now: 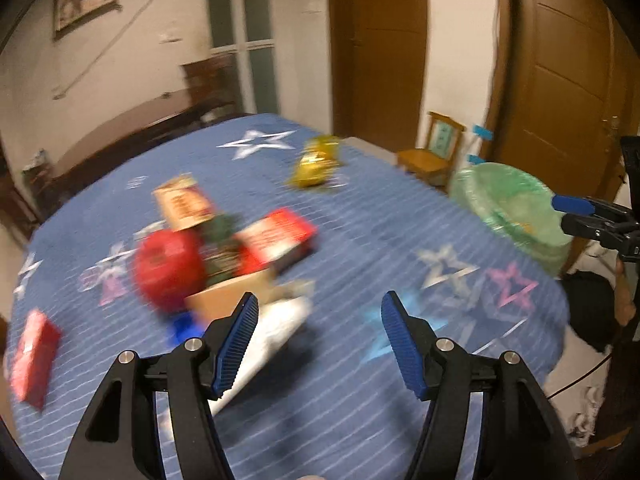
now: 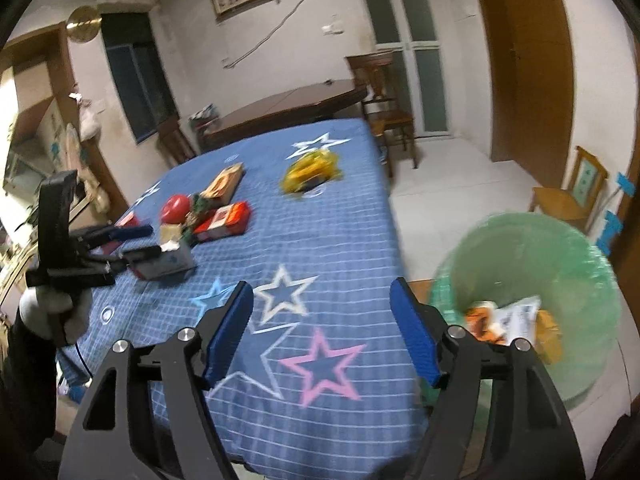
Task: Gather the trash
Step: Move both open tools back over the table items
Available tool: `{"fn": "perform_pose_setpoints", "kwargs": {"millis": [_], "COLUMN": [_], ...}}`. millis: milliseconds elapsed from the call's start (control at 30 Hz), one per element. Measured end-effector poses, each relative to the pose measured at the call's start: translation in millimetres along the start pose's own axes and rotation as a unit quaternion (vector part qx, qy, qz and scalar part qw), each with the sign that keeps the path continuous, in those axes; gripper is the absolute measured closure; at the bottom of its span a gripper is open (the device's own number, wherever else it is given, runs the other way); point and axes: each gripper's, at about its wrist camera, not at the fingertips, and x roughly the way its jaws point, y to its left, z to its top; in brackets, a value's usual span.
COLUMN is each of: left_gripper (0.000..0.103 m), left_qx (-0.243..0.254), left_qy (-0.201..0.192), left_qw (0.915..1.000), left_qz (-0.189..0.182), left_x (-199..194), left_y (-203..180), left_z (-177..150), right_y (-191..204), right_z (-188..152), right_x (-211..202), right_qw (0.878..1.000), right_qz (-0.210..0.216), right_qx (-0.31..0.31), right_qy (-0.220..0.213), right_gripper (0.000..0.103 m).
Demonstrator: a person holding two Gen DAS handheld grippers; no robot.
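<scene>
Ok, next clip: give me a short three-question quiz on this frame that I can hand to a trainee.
1. True or false: the right gripper holds a piece of trash.
2. Where does the green-lined bin stand? A) on the blue star cloth B) off the table's right edge C) under the dark wooden table
3. Fill in: the trash item lying farthest from the main pile is the ____ wrapper.

Key
1. False: its jaws are open with nothing between them.
2. B; some trash already lies inside.
3. Yellow. It lies alone near the white star, apart from the red box and red round item.
</scene>
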Motion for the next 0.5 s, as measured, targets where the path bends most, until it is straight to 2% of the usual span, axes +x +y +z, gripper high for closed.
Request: {"fn": "perform_pose_setpoints", "kwargs": {"millis": [67, 200, 433, 467, 500], "left_gripper": [0.031, 0.031, 0.032, 0.038, 0.05], "left_qx": [0.008, 0.012, 0.032, 0.032, 0.031], "left_qy": [0.003, 0.033, 0.06, 0.059, 0.06], "left_qw": [0.9999, 0.9993, 0.9975, 0.9974, 0.9974], "left_qz": [0.009, 0.017, 0.021, 0.024, 0.023], "left_x": [-7.5, 0.7, 26.2, 27.2, 30.3], "left_y": [19.0, 44.7, 43.8, 43.1, 41.0], "left_z": [-11.3, -26.3, -33.3, -33.9, -33.4], "right_y": [15.8, 40.8, 78.1, 83.5, 86.5], "right_z": [-4.3, -7.8, 6.6, 10.1, 13.1], "right_x": [10.8, 32.8, 62.5, 66.0, 68.6], "right_qw": [1.0, 0.998, 0.993, 0.992, 0.992], "right_qz": [0.014, 0.041, 0.087, 0.093, 0.097], "right_qx": [-0.01, -0.028, -0.064, -0.068, -0.072], "right_qy": [0.01, 0.03, 0.045, 0.045, 0.045], "right_gripper": [0.032, 0.031, 0.031, 0.031, 0.031]}}
